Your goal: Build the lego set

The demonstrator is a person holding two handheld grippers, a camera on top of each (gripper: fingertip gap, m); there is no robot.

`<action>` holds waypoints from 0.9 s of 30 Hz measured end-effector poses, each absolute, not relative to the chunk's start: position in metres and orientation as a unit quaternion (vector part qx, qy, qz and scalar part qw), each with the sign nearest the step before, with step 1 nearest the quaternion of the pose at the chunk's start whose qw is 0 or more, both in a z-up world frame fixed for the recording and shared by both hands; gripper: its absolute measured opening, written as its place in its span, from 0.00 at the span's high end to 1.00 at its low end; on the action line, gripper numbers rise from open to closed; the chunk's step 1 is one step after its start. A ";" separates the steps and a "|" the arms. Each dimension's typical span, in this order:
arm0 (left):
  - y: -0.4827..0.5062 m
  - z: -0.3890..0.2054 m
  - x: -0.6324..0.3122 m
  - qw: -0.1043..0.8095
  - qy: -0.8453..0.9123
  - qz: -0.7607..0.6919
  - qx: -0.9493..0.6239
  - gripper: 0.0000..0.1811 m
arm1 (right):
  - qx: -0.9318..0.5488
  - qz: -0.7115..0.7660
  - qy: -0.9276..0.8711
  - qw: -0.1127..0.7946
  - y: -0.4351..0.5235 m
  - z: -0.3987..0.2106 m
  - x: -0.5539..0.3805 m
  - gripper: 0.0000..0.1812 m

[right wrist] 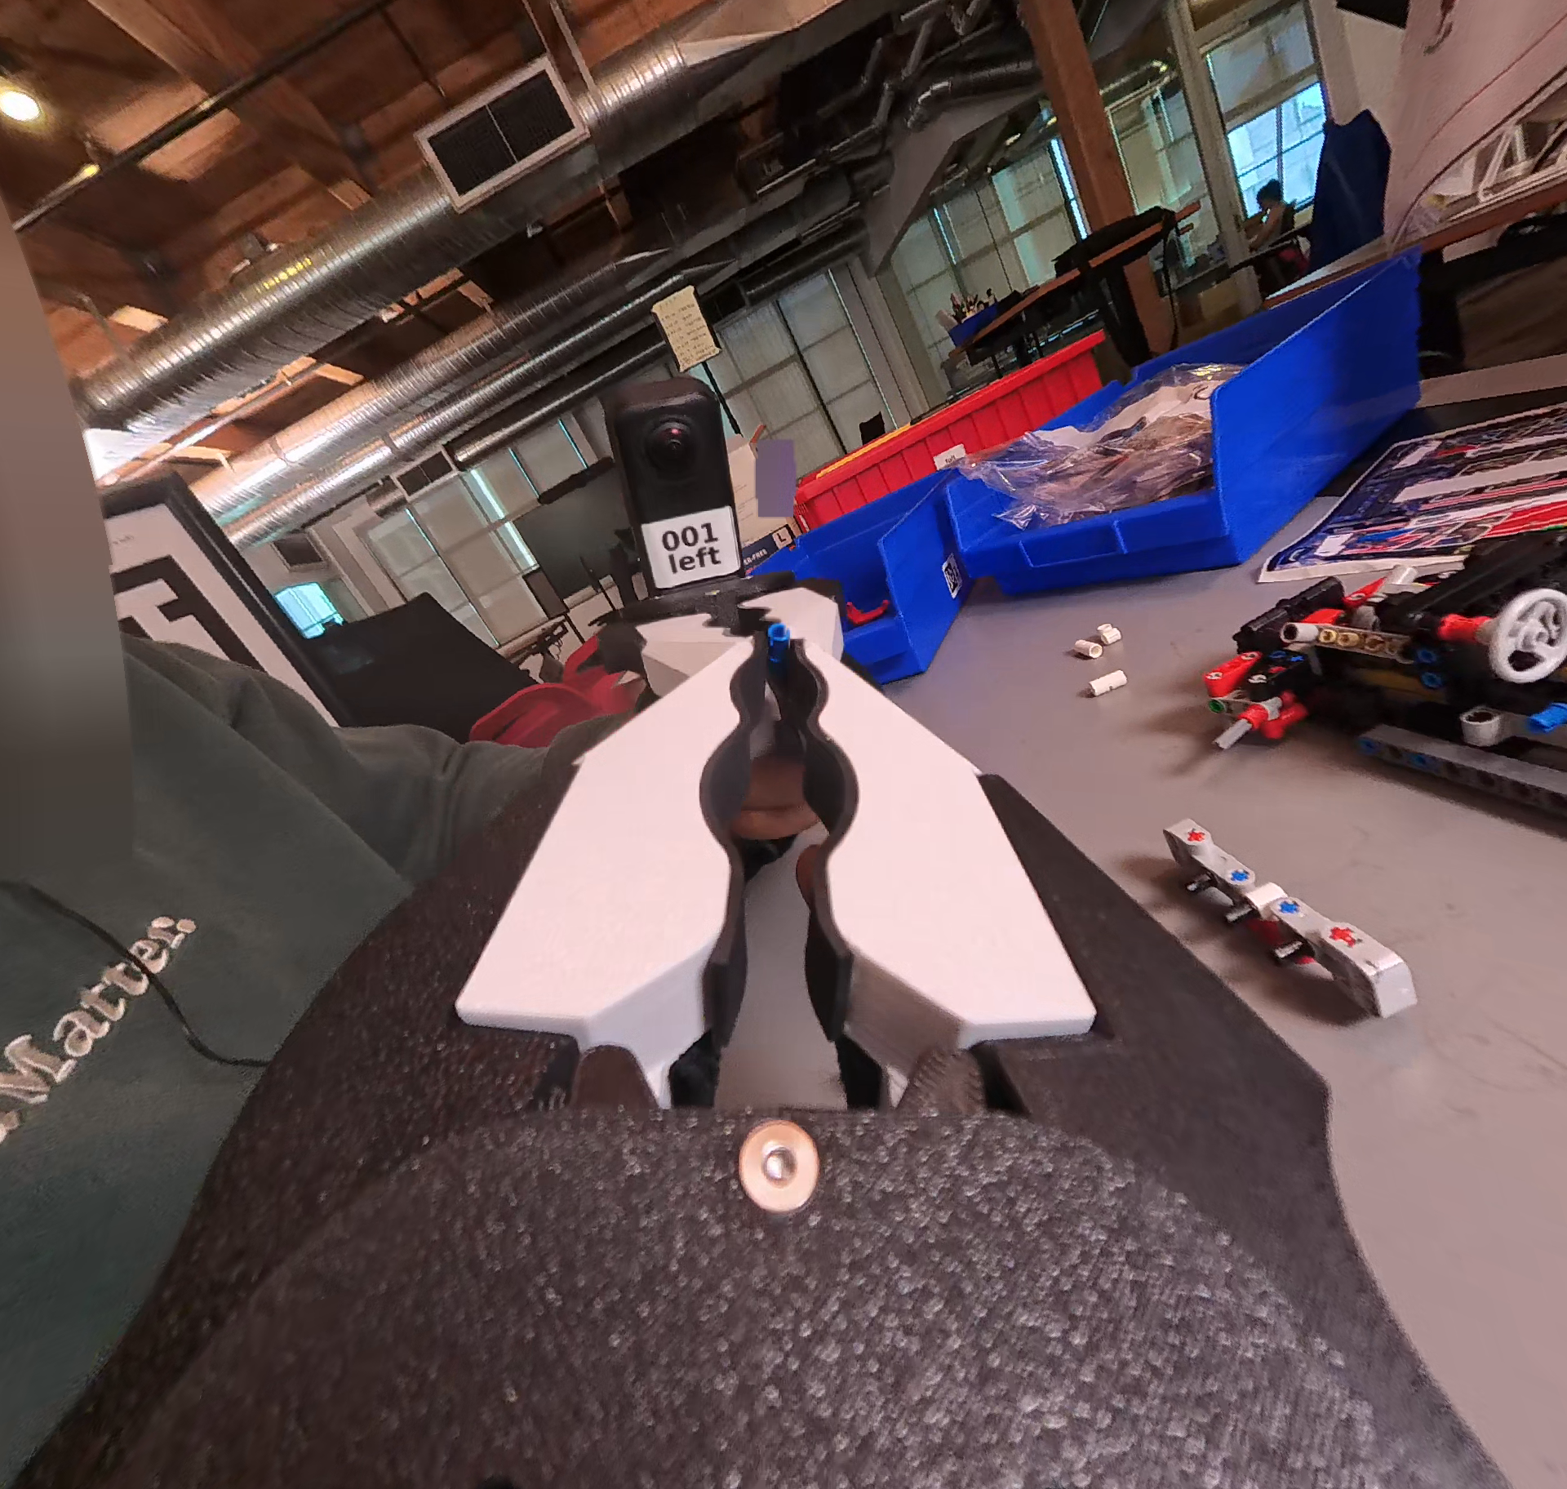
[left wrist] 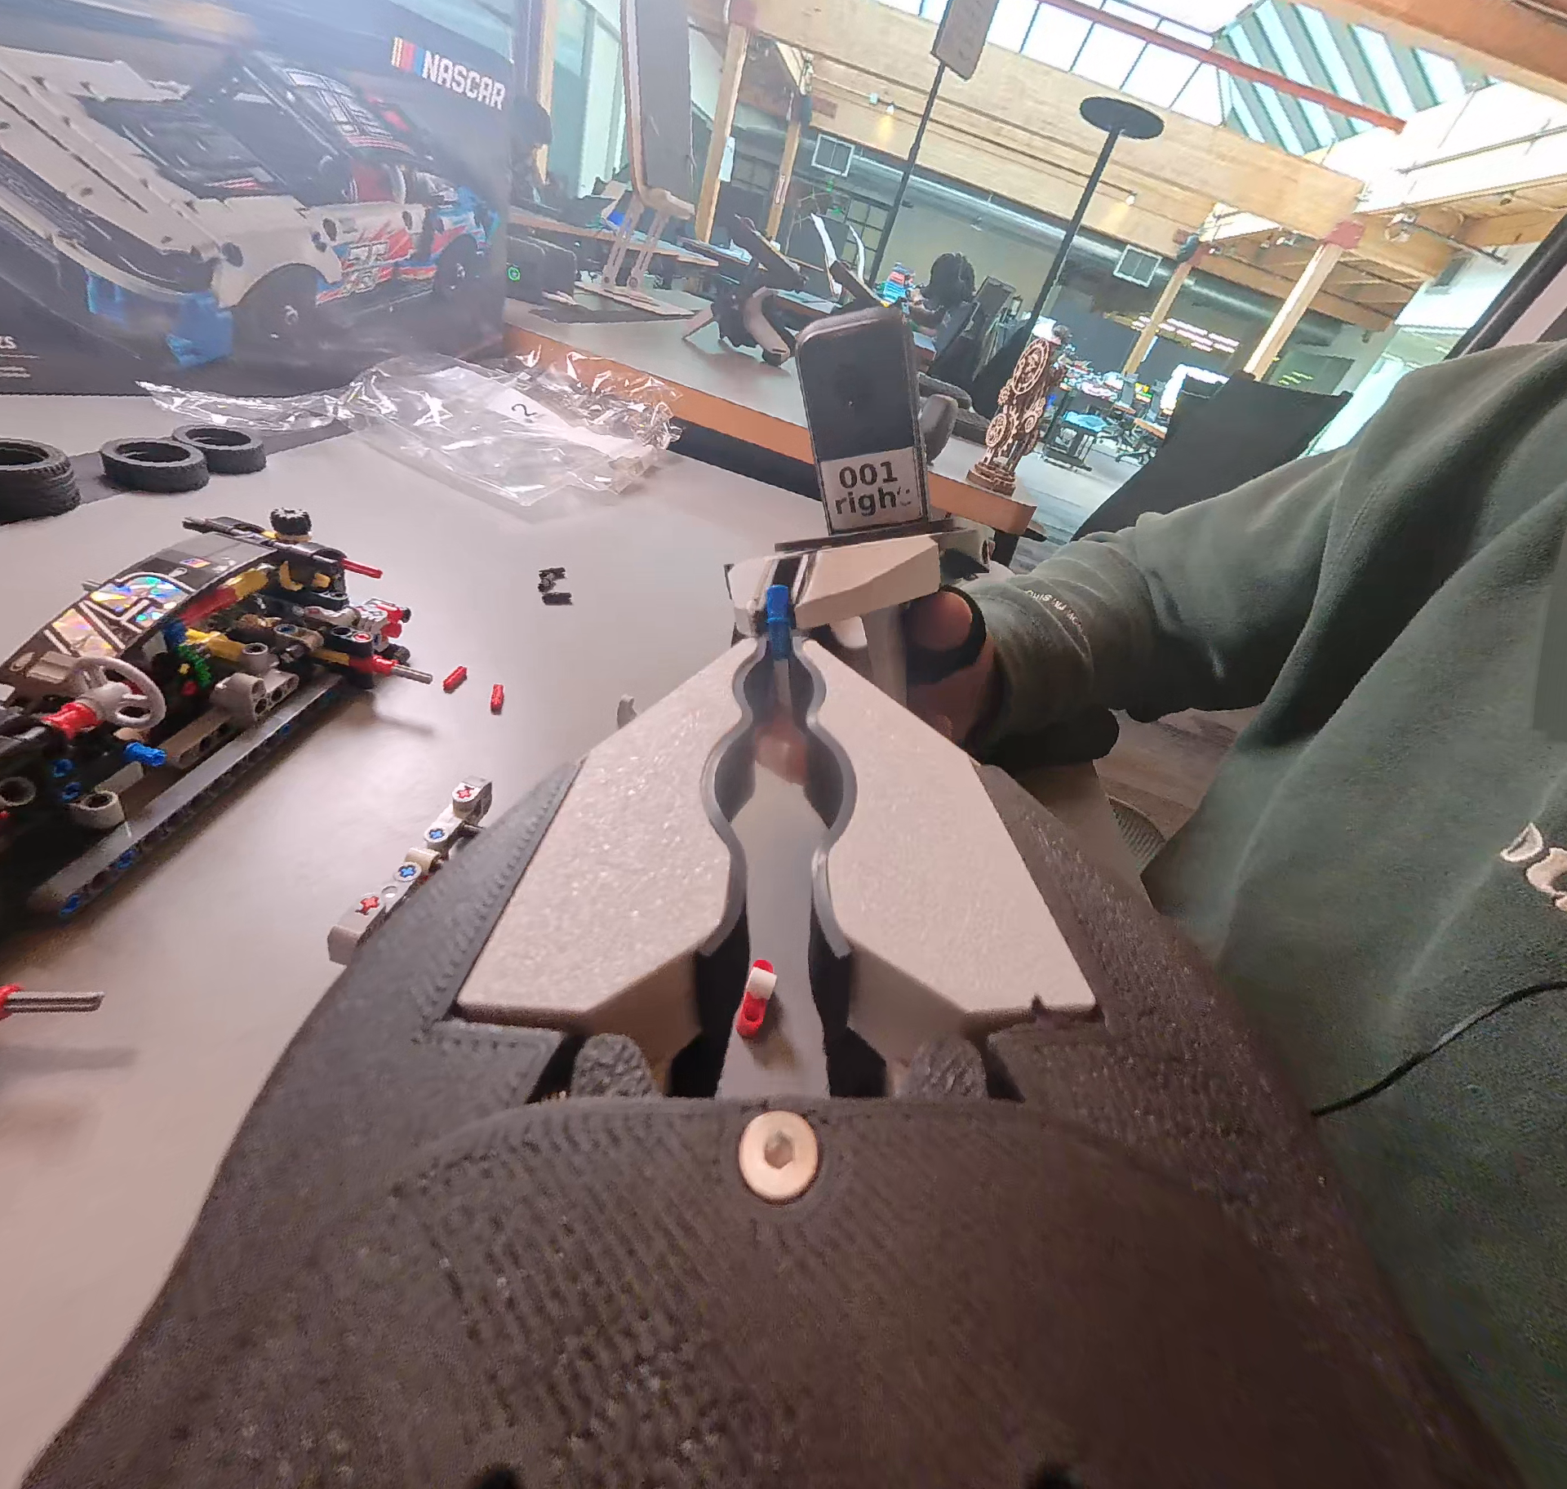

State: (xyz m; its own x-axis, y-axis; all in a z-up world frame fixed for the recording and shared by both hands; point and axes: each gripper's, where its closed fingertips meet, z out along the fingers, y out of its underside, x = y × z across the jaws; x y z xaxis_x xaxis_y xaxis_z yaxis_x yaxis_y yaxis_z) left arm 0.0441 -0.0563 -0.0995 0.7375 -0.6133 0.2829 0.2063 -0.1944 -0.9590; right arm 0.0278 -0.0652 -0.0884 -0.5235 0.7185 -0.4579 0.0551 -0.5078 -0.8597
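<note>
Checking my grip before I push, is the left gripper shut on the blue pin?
Shut. The left gripper fingers close on the blue pin at their tips; the right gripper pinches it too.

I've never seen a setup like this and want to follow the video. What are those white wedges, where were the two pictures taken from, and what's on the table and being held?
The wedges are the fingers of two hand-held grippers; a camera on each looks along them. The left gripper and right gripper meet tip to tip above the table, both pinching one blue pin. On the table lie a half-built car, tyres, a white beam, loose pins and blue bins.
</note>
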 end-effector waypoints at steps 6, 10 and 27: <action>-0.062 -0.105 0.048 0.600 0.183 -0.312 -0.713 1.00 | -0.396 0.703 -0.536 0.249 -0.072 -0.093 0.034 0.95; -0.068 -0.114 0.057 0.577 0.227 -0.296 -0.726 1.00 | -0.331 0.642 -0.635 0.276 -0.078 -0.101 0.048 0.93; -0.083 -0.150 0.081 0.489 0.326 -0.262 -0.765 0.99 | -0.259 0.536 -0.752 0.281 -0.091 -0.138 0.067 0.97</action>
State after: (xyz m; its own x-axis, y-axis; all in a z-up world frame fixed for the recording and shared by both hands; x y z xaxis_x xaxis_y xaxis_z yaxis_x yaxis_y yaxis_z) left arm 0.0809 -0.0831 -0.1505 0.6505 -0.7552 0.0812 -0.2432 -0.3084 -0.9196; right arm 0.0671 -0.0912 -0.1381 -0.7070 0.6922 0.1450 0.0884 0.2899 -0.9530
